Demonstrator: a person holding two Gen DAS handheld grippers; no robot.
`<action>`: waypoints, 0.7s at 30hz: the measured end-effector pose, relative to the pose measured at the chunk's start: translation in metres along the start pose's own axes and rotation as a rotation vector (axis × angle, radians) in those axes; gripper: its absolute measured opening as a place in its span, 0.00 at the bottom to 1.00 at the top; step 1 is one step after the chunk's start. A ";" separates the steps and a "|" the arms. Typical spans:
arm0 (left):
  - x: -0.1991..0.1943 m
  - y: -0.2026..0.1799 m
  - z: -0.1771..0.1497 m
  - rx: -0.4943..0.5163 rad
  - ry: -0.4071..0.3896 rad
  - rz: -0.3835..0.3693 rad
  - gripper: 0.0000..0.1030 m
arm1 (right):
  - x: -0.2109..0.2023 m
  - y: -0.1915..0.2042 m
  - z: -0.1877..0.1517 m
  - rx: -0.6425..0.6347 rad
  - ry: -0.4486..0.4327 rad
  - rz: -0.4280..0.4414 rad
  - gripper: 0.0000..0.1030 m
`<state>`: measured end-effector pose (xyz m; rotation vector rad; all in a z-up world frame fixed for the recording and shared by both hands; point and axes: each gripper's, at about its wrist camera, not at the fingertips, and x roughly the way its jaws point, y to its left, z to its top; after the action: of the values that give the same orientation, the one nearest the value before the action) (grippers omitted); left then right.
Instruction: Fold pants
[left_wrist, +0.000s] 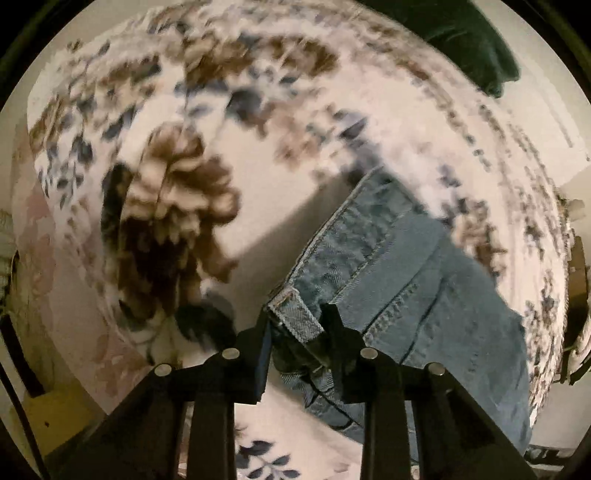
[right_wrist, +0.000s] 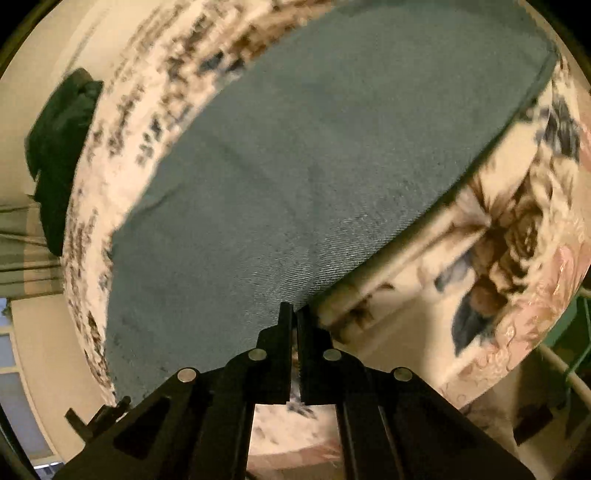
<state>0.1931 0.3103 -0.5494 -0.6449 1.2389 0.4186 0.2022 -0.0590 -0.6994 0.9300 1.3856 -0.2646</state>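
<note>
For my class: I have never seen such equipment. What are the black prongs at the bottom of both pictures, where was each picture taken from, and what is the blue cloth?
The black prongs are two-finger grippers that a person holds, one per hand. Each carries a camera looking along its fingers, which explains the round, bent views. One picture comes from the left gripper, which pinches the waistband of the jeans. The other comes from the right gripper, nearly shut on the edge of the same denim. The jeans hang over a flowered blanket. A dark green cloth lies further off.
</note>
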 end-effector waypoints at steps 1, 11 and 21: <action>0.008 0.003 0.000 -0.005 0.014 0.009 0.24 | 0.006 -0.007 0.001 0.011 0.012 -0.006 0.03; -0.027 -0.061 -0.034 0.224 0.016 0.120 0.61 | -0.009 -0.061 0.029 0.080 0.085 0.032 0.62; -0.004 -0.278 -0.150 0.699 0.097 0.041 0.90 | -0.158 -0.179 0.172 0.214 -0.302 -0.075 0.62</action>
<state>0.2542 0.0027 -0.5119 -0.0411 1.3837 -0.0293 0.1725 -0.3466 -0.6432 0.9694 1.1282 -0.5959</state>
